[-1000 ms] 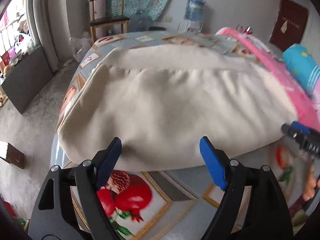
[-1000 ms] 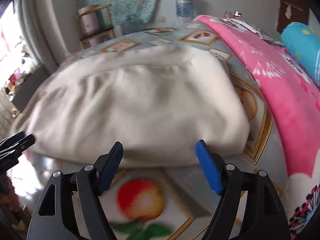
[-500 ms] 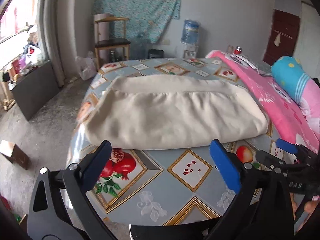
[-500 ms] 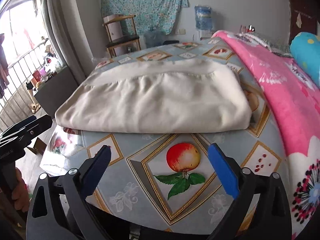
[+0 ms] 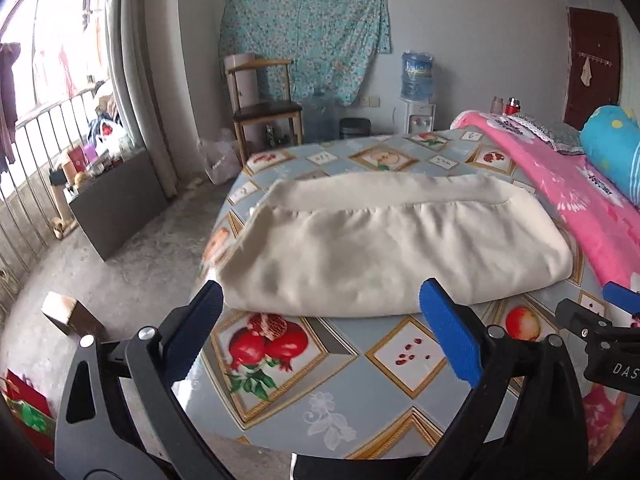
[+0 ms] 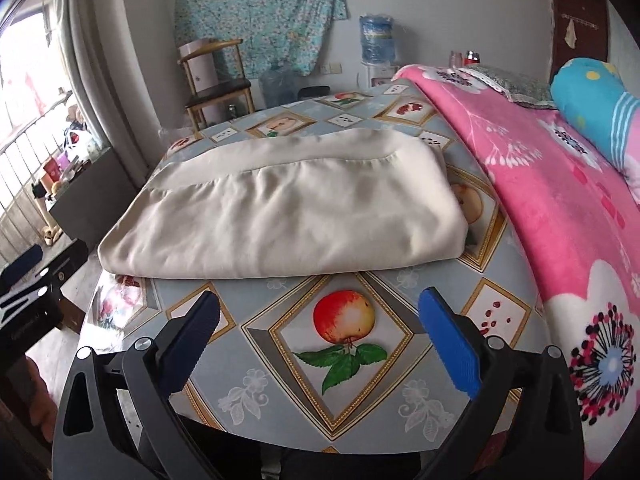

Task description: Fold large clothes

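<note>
Fingers of left gripper (image 5: 318, 326) and right gripper (image 6: 318, 326) just spread wide, nothing between, both short of cloth (image 5: 392, 252). Cloth folded on bed (image 5: 400, 396), beside pink blanket (image 6: 560, 200). Fold released; next likely regrasp near edge.

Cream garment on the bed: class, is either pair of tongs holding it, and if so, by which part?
Nothing is held. The left tongs and right tongs are open and clear of the folded cream garment.

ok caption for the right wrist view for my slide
Open right hand-held gripper hangs above the fruit-print tablecloth, clear of the folded cream garment.
</note>
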Action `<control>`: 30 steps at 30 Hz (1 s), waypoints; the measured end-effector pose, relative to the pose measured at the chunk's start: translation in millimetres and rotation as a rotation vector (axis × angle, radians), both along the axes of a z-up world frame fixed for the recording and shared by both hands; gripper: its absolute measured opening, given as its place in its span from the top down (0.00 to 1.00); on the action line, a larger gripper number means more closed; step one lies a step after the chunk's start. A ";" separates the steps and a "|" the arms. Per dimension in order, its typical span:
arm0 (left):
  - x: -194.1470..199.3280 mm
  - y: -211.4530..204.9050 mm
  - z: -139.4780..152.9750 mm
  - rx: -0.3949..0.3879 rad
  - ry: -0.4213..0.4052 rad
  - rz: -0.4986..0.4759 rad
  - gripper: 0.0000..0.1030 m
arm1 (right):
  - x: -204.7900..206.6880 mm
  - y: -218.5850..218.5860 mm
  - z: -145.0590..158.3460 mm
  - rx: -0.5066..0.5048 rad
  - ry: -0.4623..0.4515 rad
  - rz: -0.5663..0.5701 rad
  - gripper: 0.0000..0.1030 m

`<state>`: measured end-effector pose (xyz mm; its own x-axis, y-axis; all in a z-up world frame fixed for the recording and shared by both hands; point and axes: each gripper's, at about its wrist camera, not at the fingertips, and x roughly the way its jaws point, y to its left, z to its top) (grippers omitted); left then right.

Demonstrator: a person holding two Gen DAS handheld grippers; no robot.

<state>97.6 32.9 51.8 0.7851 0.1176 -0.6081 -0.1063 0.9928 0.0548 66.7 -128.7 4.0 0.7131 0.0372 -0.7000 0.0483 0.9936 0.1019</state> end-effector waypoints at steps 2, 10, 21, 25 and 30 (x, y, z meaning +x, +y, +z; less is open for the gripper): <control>5.8 -2.5 -4.6 0.001 0.041 -0.023 0.08 | -0.1 -1.2 1.9 -0.002 -0.002 -0.006 0.06; 12.8 -15.6 -18.1 0.012 0.093 -0.019 0.08 | 1.5 -2.7 -0.7 -0.044 0.010 -0.018 0.06; 21.2 -16.3 -28.6 -0.063 0.178 0.030 0.08 | 8.2 -0.4 2.0 -0.069 0.014 0.000 0.06; 22.6 -17.1 -30.7 -0.062 0.189 0.037 0.08 | 9.5 2.2 2.4 -0.073 0.018 0.004 0.06; 25.0 -17.3 -31.7 -0.056 0.202 0.037 0.08 | 9.2 7.8 2.7 -0.080 0.016 0.019 0.06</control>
<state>122.7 15.6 20.1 0.6426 0.1055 -0.7589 -0.1355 0.9905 0.0230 75.9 -120.9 6.6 0.7013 -0.0058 -0.7128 0.0304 0.9993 0.0218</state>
